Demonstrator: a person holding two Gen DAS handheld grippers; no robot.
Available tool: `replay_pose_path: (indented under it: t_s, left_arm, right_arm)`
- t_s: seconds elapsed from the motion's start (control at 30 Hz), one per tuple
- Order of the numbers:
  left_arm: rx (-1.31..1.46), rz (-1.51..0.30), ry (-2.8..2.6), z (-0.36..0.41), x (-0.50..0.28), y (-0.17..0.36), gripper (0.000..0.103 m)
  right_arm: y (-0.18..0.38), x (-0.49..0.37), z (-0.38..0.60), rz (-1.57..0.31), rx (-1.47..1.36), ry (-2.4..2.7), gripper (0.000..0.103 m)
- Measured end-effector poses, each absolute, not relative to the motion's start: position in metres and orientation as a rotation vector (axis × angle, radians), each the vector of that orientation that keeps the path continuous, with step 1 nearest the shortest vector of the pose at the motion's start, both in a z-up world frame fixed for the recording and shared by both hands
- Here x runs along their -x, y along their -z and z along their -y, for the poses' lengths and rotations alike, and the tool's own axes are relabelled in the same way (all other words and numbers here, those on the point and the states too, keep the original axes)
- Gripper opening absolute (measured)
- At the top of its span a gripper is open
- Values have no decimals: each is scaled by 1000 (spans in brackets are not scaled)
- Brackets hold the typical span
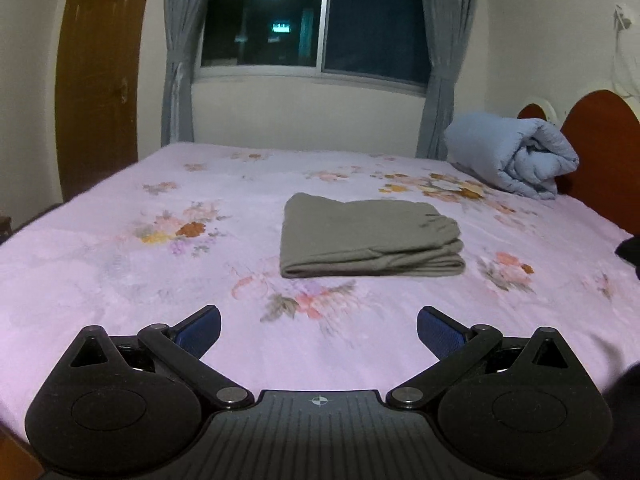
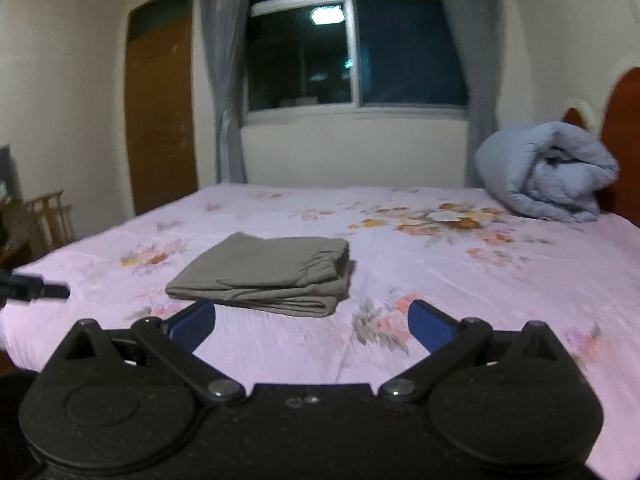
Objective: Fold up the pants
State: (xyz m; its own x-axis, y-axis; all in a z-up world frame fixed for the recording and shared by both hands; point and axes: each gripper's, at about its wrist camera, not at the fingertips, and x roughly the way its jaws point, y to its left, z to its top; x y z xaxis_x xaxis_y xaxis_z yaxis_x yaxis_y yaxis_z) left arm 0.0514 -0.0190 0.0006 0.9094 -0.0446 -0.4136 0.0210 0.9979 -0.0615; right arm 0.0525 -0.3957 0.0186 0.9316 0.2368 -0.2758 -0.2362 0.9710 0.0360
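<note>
Nearest in the left wrist view, the left claw (image 1: 318,326) stands with its blue-padded fingers (image 1: 202,330) spread wide apart and nothing between them, above the near part of the bed (image 1: 100,280). The right claw (image 2: 311,320) in its own view is likewise spread wide, its jaws empty. Neither claw touches the cloth. Beyond them, the pants (image 1: 370,236) lie on the pink floral sheet near the middle of the bed, folded into a compact grey-green rectangle of stacked layers, folded edges toward the cameras. A dark tip of the left claw shows at the left edge of the right wrist view. Farther back, at the right, a rolled blue quilt (image 1: 516,154) rests against the reddish headboard (image 1: 600,148). Behind the bed stand a dark window (image 1: 316,20) with grey curtains (image 1: 176,60) and, at left, a brown door (image 1: 100,72).
</note>
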Motion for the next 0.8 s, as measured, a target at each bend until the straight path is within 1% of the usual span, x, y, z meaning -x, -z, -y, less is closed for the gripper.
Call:
replay_pose_path:
  t_s: [0.07,0.2,0.3,0.43,0.53,0.63,0.8]
  left_arm:
    - [78,-392,17,22,-30,-2,103]
    - [69,-347,-9,22,-9,12,103]
    - [94,-374,-23,17,-13,17,103]
    - [146,-344,-21,8,-10,21,103]
    - [141,-348,-10,8,-12,23,103]
    - [131,-348,-5,11,-14,24,103]
    - [140,-337,-4,12,-15,23,103]
  right_arm:
    - [-16,-37,393,-259,35,-211,97]
    - [-2,-25,398,-278,-26,-194,97]
    - [0,-30,401,-296,-50,-187,97]
    - [2,-30,403,-287,-71,-165,97]
    - [2,-33,398,-249,-31,-150,97]
    - [8,-42,393,-298,-24,-161,97]
    - [9,-38,389,-286,6,-175,97]
